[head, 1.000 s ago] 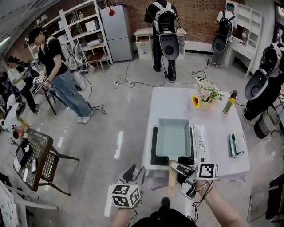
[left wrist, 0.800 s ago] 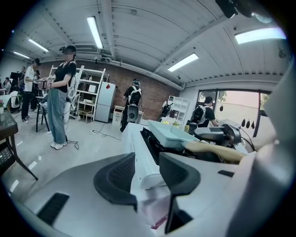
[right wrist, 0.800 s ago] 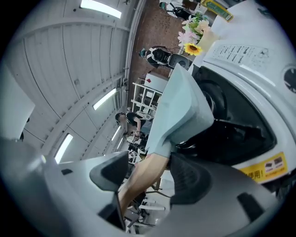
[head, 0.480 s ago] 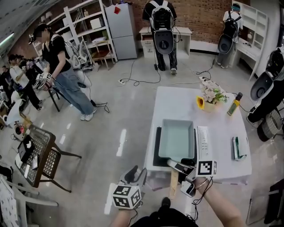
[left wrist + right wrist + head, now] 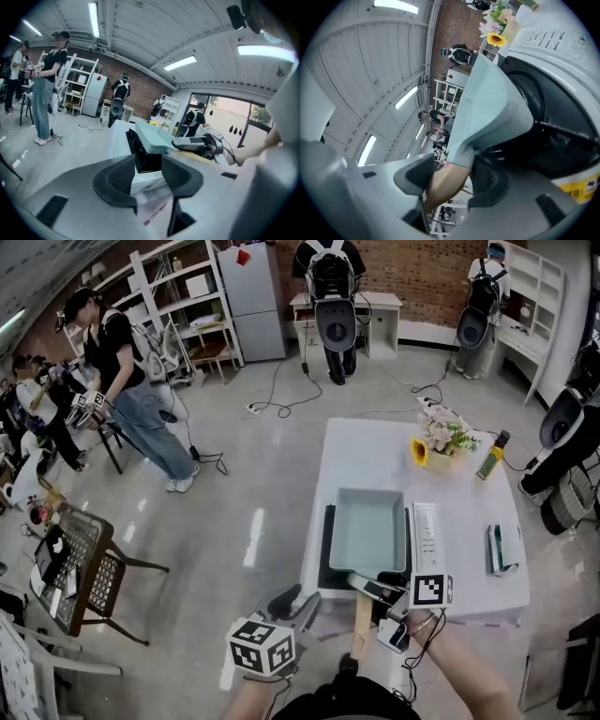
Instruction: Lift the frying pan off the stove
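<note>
Your right gripper (image 5: 447,176) is at the near edge of the white table (image 5: 375,456). Its jaws are closing around the wooden handle (image 5: 361,629) of the frying pan (image 5: 367,531). The handle lies between the two pads and fills almost the whole gap, but the pads do not yet look clamped on it.

The pan is pale green and rectangular. It rests on the black stove (image 5: 325,549) at the near end of the table, with its handle sticking out past the table edge toward you. A long white panel with buttons (image 5: 425,535) lies just right of the stove. Farther along the table stand a bunch of flowers (image 5: 436,439) and a bottle (image 5: 487,459).

Your left gripper (image 5: 149,173) hangs over the floor, near and to the left of the table corner. Its jaws are apart with nothing between them, and the stove and pan show beyond the gap.
</note>
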Motion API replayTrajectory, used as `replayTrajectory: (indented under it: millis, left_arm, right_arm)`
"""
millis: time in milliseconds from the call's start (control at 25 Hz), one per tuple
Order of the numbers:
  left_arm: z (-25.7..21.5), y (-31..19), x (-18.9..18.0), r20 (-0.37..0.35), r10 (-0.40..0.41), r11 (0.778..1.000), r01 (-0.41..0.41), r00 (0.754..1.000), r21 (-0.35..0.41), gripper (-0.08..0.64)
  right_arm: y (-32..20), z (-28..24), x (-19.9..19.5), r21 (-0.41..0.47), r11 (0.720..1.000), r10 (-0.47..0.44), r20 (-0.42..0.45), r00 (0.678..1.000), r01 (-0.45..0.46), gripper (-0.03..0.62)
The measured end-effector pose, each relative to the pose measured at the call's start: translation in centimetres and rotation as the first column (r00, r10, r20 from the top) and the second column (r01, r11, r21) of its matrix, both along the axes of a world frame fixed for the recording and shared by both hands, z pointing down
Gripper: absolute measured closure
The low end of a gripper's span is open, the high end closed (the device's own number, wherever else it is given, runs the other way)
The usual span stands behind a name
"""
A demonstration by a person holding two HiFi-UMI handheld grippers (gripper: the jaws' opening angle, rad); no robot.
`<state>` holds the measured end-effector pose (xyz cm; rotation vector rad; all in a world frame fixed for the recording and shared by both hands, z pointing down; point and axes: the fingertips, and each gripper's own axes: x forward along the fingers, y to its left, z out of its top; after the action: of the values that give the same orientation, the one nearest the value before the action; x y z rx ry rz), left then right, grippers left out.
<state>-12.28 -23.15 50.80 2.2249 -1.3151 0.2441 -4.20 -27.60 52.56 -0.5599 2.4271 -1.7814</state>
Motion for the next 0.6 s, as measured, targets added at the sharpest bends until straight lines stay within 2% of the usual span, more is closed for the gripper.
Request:
replayTrajectory:
  millis: [120,280,400,600]
  left_arm:
    - [-0.6,0.2,2.3,-0.077,0.100,0.994,-0.103,0.992,-0.028,0.391]
    - [-1.5,0.6,4.9,-0.228,0.189,0.975,-0.210,0.955,-0.071,0.365]
    - [-1.8,0.9,6.1,-0.305,0.214,0.963,-0.252,0.928,-0.090,0.356]
    - [-1.3,0.8,8.0,-0.370,0.234,0.944,-0.301,0.899,-0.133,0.345]
  right_arm:
    - [-0.1,0.0,0.0,0.001,1.000,-0.005,-0.003,1.000,0.005,0.364]
    - [-0.1,-0.1,-0.1,-0.001,1.000,-0.010,-0.005,1.000,0.010,0.364]
    - [0.2,0.0,-0.1,-0.007,1.000,-0.004,-0.003,1.000,0.004,0.364]
    - [0.0,-0.1,0.0,-0.001,1.000,0.000,0.001,1.000,0.000,0.365]
